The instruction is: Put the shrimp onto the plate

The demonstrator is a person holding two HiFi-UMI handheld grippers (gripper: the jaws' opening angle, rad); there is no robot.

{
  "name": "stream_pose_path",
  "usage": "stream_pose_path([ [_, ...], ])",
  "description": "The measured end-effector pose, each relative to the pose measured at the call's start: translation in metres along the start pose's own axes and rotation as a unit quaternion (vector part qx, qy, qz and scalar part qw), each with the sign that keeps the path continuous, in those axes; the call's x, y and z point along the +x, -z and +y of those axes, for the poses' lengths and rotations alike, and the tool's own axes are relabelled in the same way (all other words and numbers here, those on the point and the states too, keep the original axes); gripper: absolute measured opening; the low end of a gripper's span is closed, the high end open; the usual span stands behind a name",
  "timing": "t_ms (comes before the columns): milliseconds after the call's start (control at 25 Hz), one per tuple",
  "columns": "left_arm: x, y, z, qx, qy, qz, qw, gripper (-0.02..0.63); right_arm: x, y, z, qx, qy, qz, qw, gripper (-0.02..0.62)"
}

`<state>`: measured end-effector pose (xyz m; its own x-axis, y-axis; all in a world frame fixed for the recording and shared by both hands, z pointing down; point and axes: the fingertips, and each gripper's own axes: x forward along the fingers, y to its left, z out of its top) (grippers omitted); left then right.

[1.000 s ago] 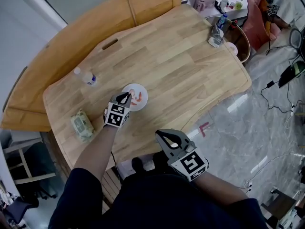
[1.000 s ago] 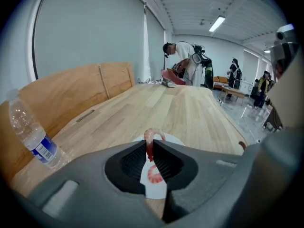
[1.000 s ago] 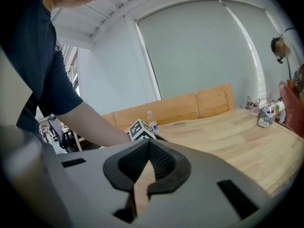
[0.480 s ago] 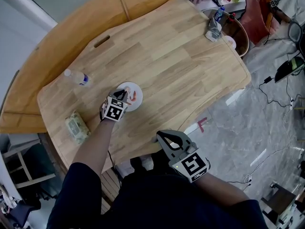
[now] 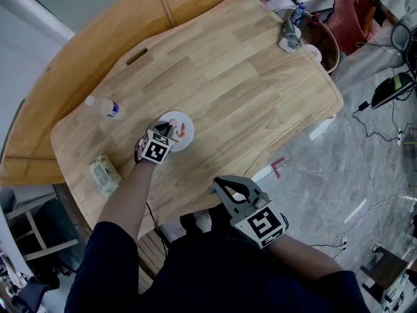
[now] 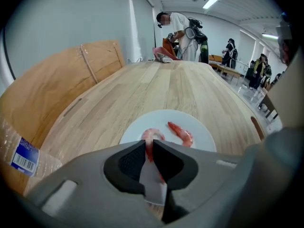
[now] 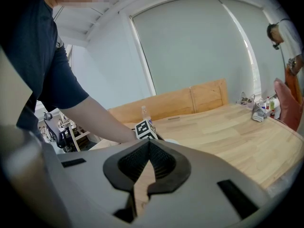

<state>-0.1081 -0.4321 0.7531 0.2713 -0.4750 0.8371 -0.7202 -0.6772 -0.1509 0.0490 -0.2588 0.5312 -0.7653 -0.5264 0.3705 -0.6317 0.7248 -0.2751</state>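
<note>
Nearest us, our right gripper [image 5: 225,188]: jaws pressed together, empty. Next, our left gripper [image 6: 148,145], pinching a curled shrimp [image 6: 152,136] at the white plate's [image 6: 164,119] near edge. Second shrimp [image 6: 182,132] lies on the plate. Wooden table [image 5: 247,77] beneath.

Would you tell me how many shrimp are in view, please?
2. The first shrimp is pinched between the left gripper's jaws above the plate's near edge; the second shrimp lies on the plate. No others visible.
</note>
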Motion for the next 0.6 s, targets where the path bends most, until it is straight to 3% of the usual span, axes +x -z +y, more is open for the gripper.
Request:
stream_pose_path([
  [320,-0.007,-0.004,0.004,-0.014,-0.004,-0.013,0.9998,0.074,-0.012,0.007,0.004,-0.001,0.014,0.005,1.0,0.009],
  [600,-0.064,-0.025,0.0,-0.07,-0.001,-0.096,0.9929,0.074,-0.021,-0.004,0.02,-0.005,0.025,-0.011,1.0,0.011],
])
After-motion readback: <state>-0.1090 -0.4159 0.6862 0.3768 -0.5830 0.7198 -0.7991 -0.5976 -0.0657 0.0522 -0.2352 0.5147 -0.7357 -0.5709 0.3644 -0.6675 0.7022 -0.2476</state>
